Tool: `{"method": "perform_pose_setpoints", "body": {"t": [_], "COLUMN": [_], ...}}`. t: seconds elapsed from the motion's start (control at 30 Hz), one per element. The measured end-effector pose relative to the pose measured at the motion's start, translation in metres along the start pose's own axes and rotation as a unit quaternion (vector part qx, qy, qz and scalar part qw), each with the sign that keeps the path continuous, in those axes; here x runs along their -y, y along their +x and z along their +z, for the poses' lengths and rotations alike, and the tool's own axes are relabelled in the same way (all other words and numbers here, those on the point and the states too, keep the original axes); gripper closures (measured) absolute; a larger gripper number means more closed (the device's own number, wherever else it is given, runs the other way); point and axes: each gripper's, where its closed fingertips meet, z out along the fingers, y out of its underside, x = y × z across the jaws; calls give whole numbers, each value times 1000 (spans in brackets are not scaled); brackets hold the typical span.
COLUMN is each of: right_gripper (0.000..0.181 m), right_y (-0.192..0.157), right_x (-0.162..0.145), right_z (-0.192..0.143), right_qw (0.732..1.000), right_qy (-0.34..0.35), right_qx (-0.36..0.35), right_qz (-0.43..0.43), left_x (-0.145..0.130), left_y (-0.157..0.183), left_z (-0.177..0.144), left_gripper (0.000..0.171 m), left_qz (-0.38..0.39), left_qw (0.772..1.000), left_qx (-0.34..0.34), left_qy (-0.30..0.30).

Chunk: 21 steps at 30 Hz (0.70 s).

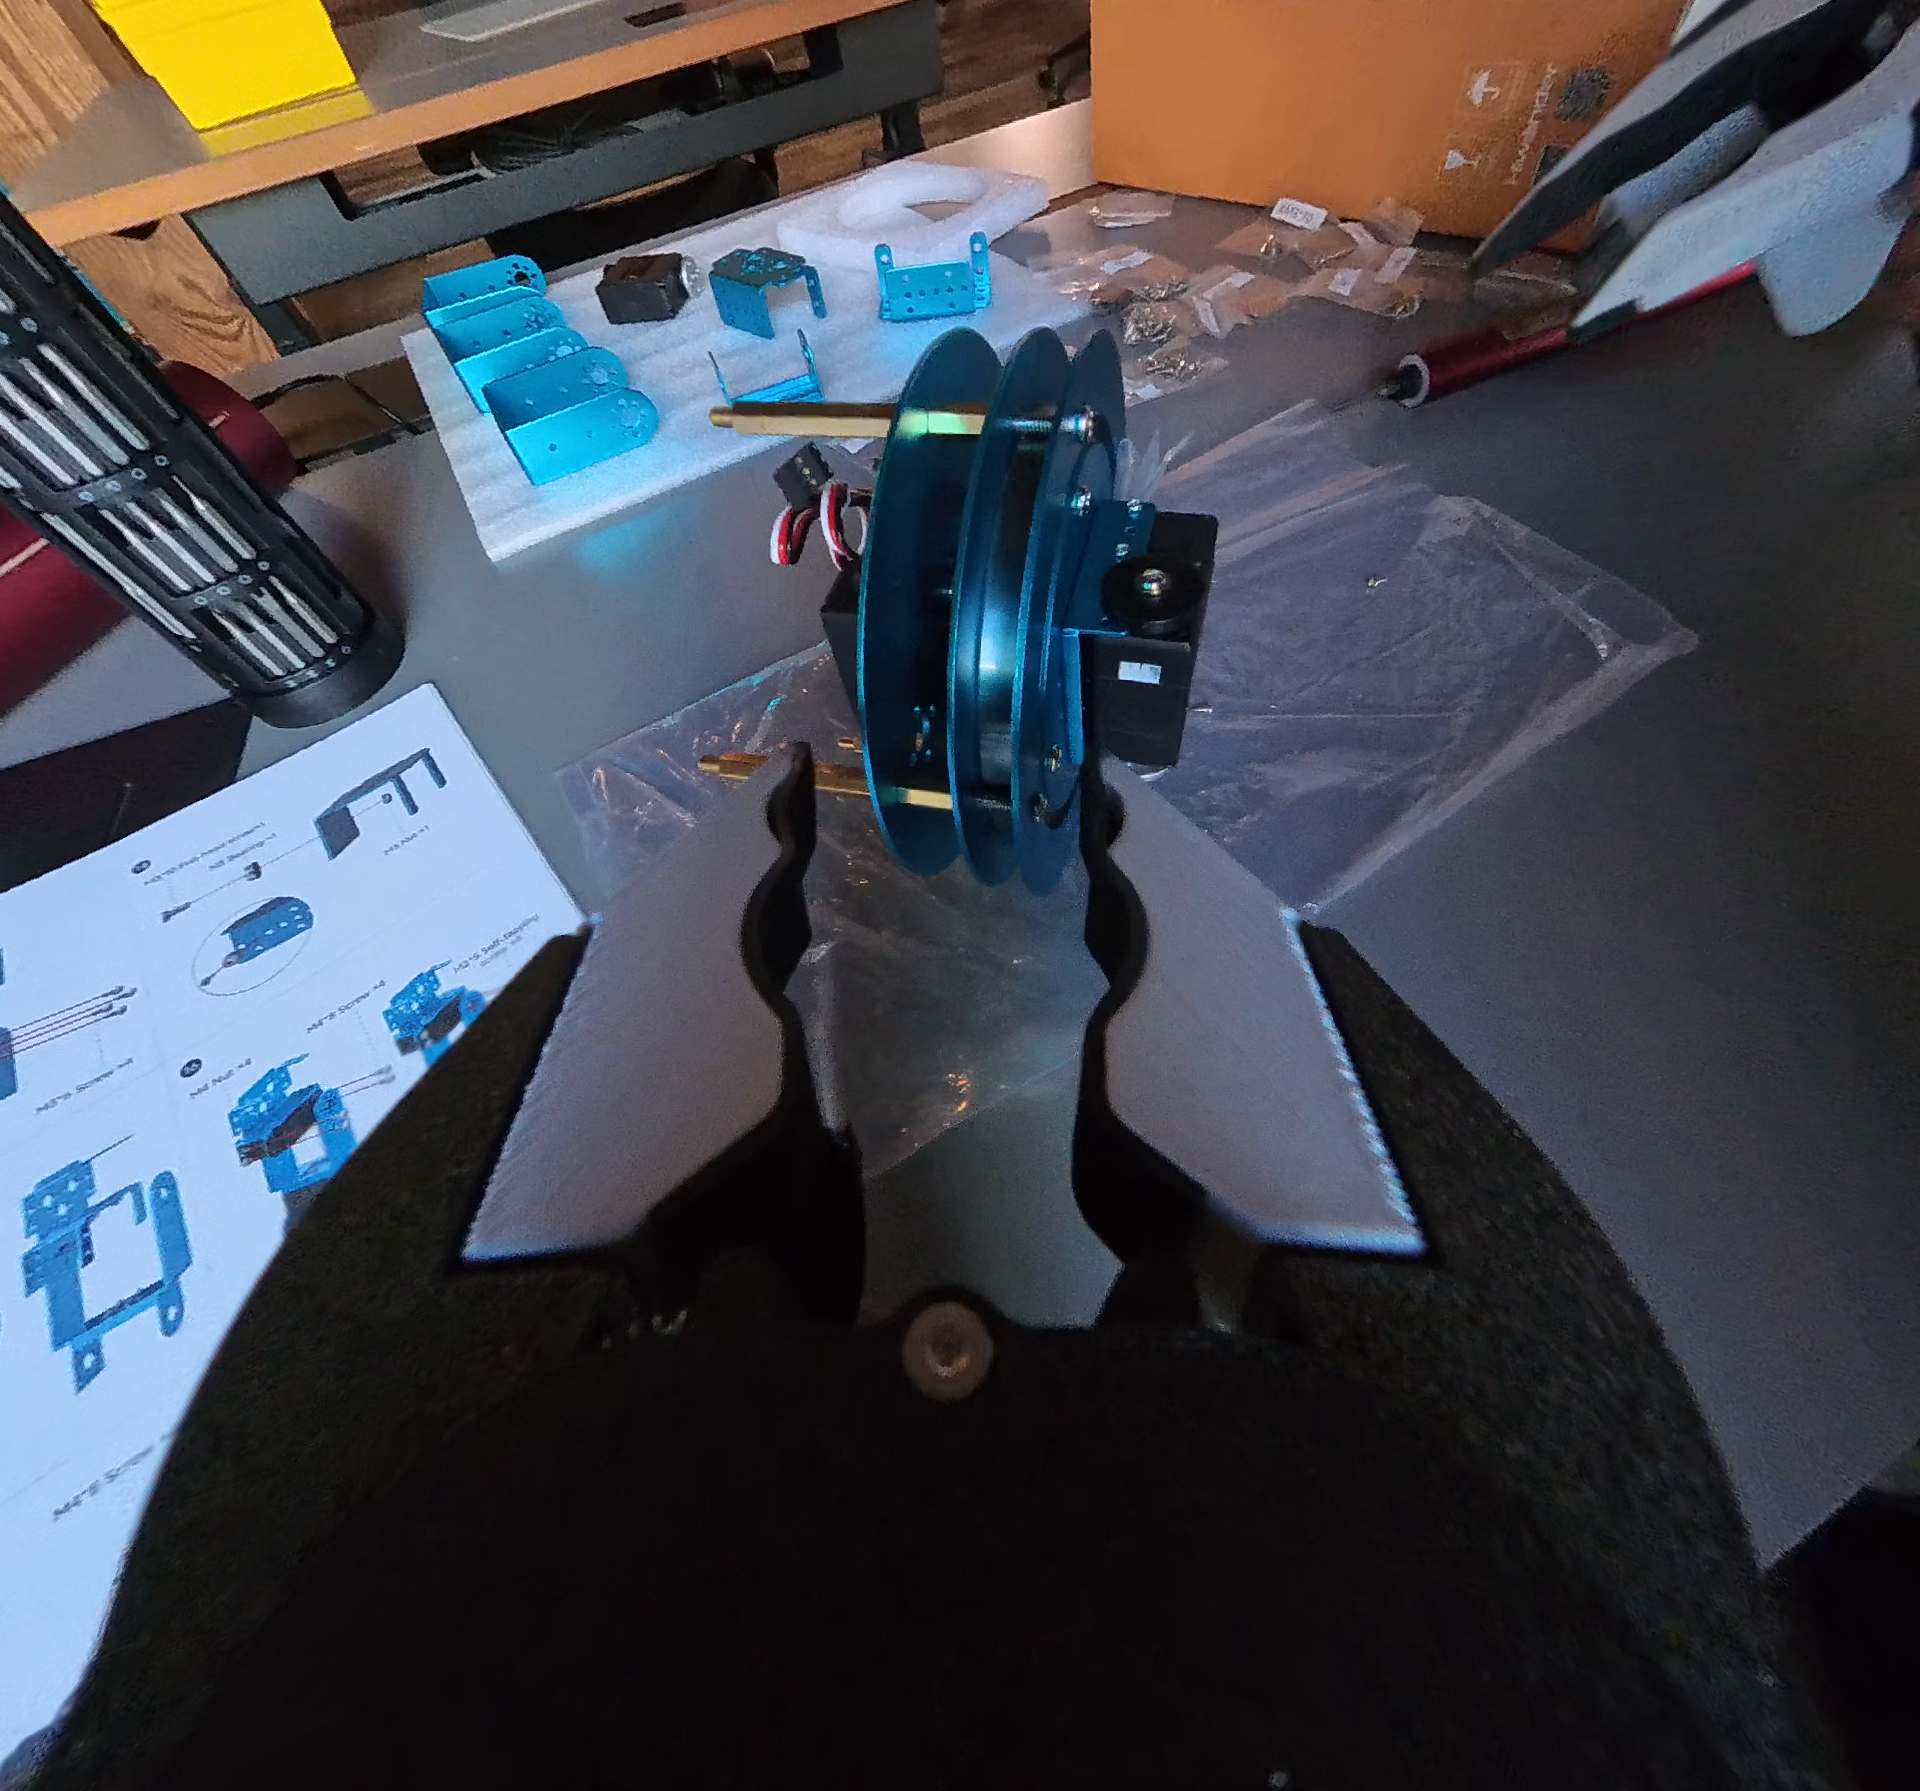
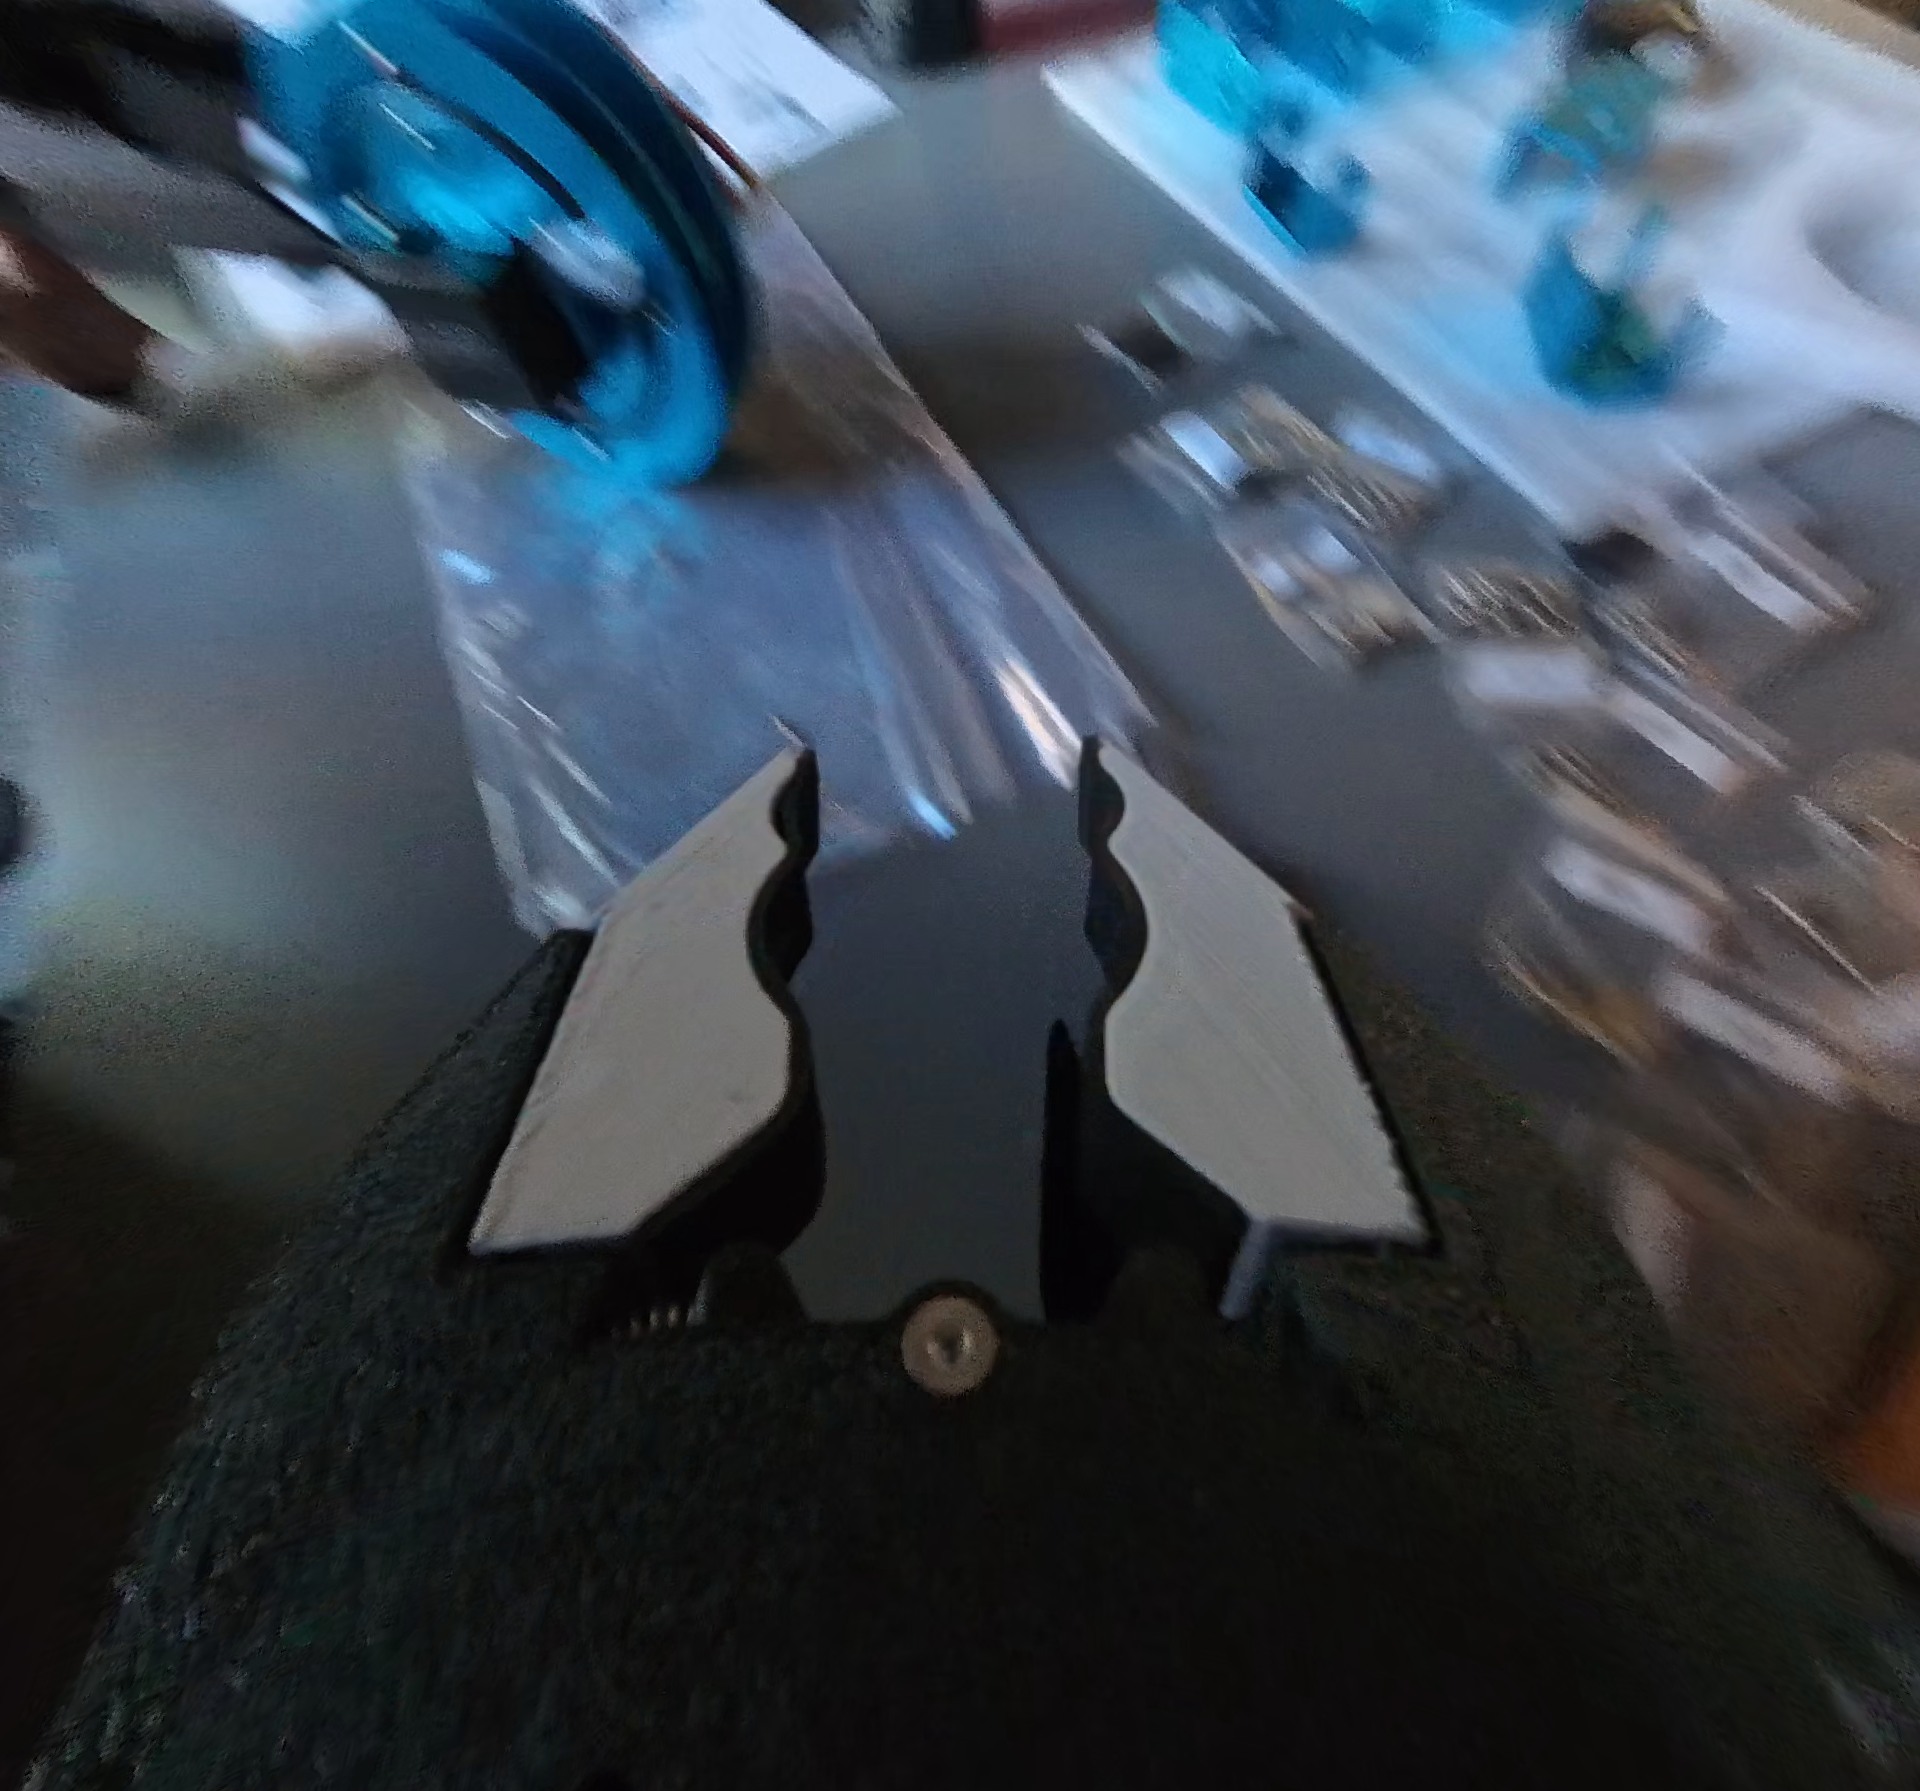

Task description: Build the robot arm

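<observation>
My left gripper point(image 1: 951, 775) is shut on a blue disc assembly point(image 1: 987, 598): three round blue plates joined by brass standoffs, with a black servo point(image 1: 1153, 640) and red-white wires on it. It holds the assembly upright above a clear plastic bag point(image 1: 1403, 619). My right gripper point(image 2: 945, 762) is open and empty over the grey table and the bag's edge point(image 2: 727, 619); its view is badly blurred. The assembly shows there at upper left point(image 2: 520, 214). The right gripper also shows at the upper right of the left wrist view point(image 1: 1714, 172), above a red-handled tool point(image 1: 1486, 359).
A white foam sheet point(image 1: 582, 515) holds several blue brackets point(image 1: 540, 380). Small screw bags point(image 1: 1247, 276) lie near an orange box point(image 1: 1351, 100). A black bit holder point(image 1: 156, 515) and an instruction sheet point(image 1: 260, 1014) sit at left. Yellow bins stand on the far desk point(image 1: 218, 27).
</observation>
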Motion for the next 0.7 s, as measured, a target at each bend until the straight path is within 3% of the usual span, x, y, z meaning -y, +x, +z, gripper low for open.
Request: {"method": "perform_pose_setpoints", "body": {"t": [0.07, 0.13, 0.2, 0.27, 0.33, 0.47, 0.63, 0.7], "right_gripper": [134, 133, 142, 132, 129, 150, 149, 159], "right_y": [-40, -63, -81, -93, -96, -90, -91, -91], "right_x": [24, 33, 51, 67, 67, 79, 80, 80], "right_z": [27, 58, 78, 89, 102, 106, 105, 110], "right_qw": [996, 987, 963, 928, 922, 925, 915, 916], "right_qy": [27, -4, -1, -8, -42, -29, -37, -36], "right_qx": [84, 150, 231, 305, 315, 307, 315, 305], "right_qz": [10, 61, 139, 215, 221, 220, 251, 258], "left_x": [-1, 1, 7, 6, 3, 3, 4, 5], "left_y": [0, -1, 3, 7, 5, 9, 10, 12], "left_z": [2, 5, 9, 14, 19, 21, 22, 22], "left_gripper": [120, 120, 121, 124, 128, 136, 136, 136], "left_qz": [3, 12, 22, 32, 45, 48, 48, 49], "left_qw": [1000, 1000, 999, 999, 998, 997, 997, 997], "left_qx": [-1, -2, -17, -36, -35, -53, -53, -55], "left_qy": [2, 8, 20, 14, 4, 8, 10, 15]}}
